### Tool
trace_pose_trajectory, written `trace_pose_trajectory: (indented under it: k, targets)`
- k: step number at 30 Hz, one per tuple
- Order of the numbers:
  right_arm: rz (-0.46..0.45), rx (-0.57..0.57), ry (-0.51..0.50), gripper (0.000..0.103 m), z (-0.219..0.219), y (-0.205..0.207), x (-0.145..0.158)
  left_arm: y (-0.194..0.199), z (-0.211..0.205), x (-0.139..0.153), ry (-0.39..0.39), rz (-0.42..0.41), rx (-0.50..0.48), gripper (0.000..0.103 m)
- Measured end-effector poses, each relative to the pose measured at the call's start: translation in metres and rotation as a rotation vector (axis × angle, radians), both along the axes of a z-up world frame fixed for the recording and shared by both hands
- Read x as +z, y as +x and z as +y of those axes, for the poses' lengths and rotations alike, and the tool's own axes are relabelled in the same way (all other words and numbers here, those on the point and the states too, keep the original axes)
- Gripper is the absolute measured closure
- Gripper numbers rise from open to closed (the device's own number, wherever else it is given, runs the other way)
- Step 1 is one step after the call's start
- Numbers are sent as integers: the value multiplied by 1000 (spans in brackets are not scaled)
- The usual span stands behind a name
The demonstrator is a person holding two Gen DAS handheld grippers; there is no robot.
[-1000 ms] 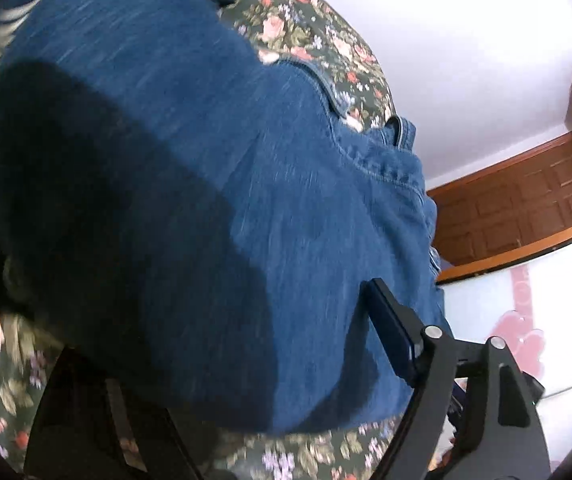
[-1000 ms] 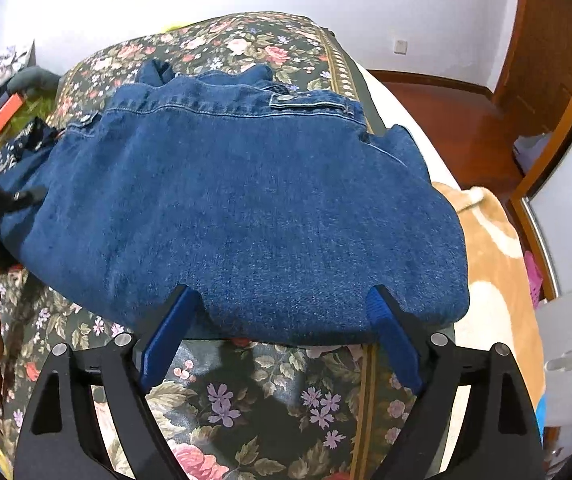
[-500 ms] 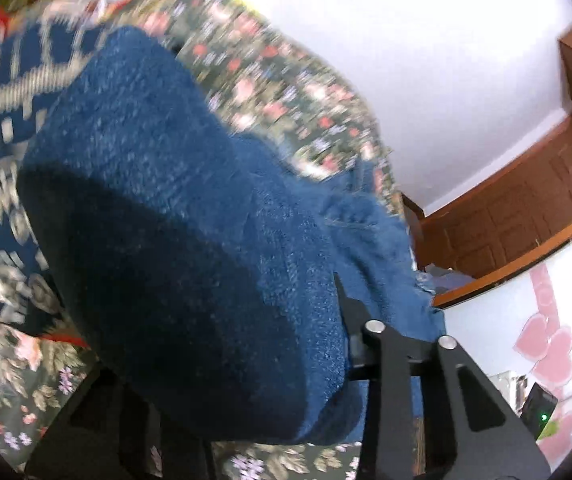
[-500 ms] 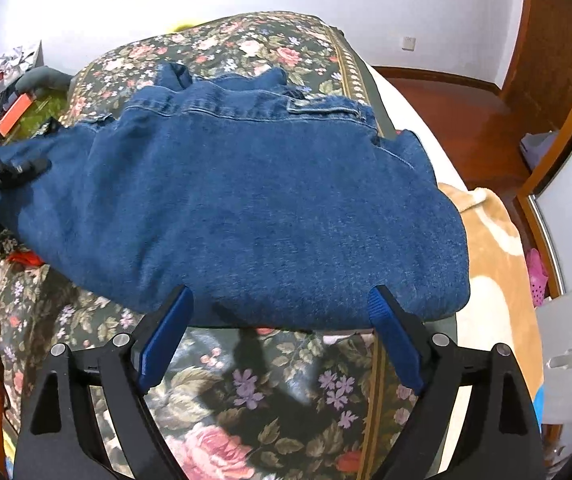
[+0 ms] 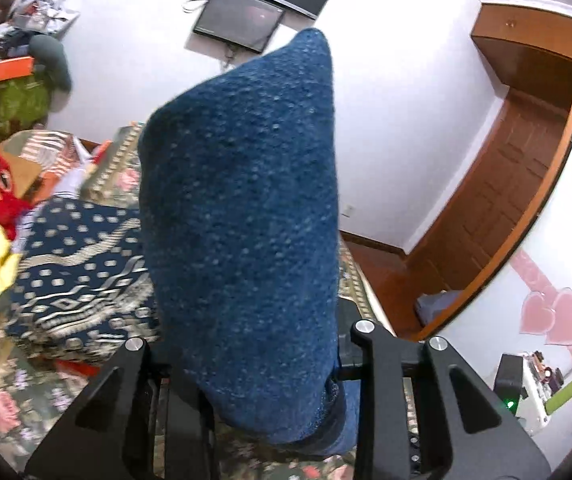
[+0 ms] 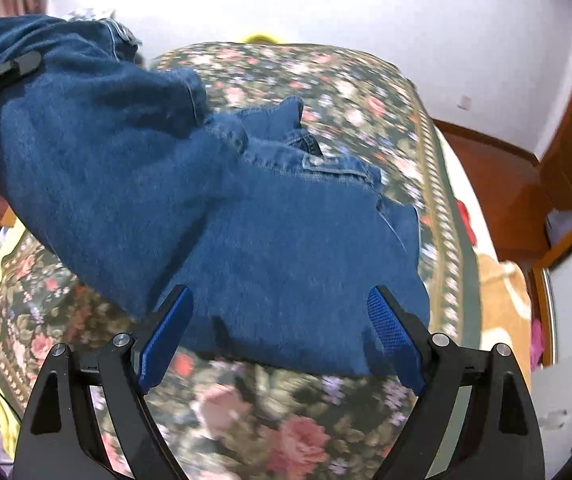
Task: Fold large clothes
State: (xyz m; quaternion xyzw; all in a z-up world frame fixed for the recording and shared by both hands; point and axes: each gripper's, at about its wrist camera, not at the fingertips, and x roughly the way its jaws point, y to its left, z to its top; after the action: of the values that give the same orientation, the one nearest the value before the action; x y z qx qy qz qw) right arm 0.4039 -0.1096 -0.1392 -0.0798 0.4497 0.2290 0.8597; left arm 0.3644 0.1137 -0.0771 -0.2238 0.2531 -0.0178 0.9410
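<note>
The denim garment lies partly on my floral bedspread, its left side raised clear of it. My left gripper is closing on a thick bunch of that denim, which stands up between its fingers. My right gripper hovers spread wide over the near hem; through the blur, I think it touches nothing.

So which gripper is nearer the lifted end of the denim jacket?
Left. The left gripper is closing on the lifted end of the denim jacket, fabric bunched between its fingers. The right gripper stands open at the near edge that lies on the bed, gripping nothing.
</note>
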Motion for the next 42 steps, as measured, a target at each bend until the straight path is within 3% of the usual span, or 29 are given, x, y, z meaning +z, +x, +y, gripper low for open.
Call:
trace_pose_trajectory:
  k: [5, 10, 12, 14, 18, 21, 24, 28, 29, 32, 42]
  targets:
    - [11, 90, 21, 16, 40, -3, -6, -1, 17, -18, -22, 71, 27, 73]
    - [81, 121, 25, 16, 56, 1, -36, 26, -15, -21, 65, 96, -6, 73]
    - [141, 99, 48, 16, 50, 6, -45, 13, -17, -22, 72, 104, -38, 73]
    - [209, 58, 76, 16, 36, 12, -52, 26, -35, -23, 88, 109, -80, 73]
    - [203, -20, 140, 16, -11, 6, -46, 52, -82, -18, 110, 109, -185, 73]
    - [215, -107, 146, 16, -50, 3, -45, 66, -130, -30, 149, 124, -294, 73]
    - [223, -206, 115, 16, -97, -3, -46, 83, -187, -62, 216, 208, -403, 73]
    - [255, -318, 137, 16, -151, -13, -46, 87, -239, -136, 322, 432, -544, 67]
    - [259, -338, 142, 16, -162, -16, -46, 78, -246, -148, 340, 443, -567, 64]
    - [256, -375, 152, 16, -183, -24, -43, 60, -260, -147, 467, 382, -576, 61]
    - [208, -368, 191, 16, -185, -34, -26, 44, -242, -141, 465, 411, -606, 61]
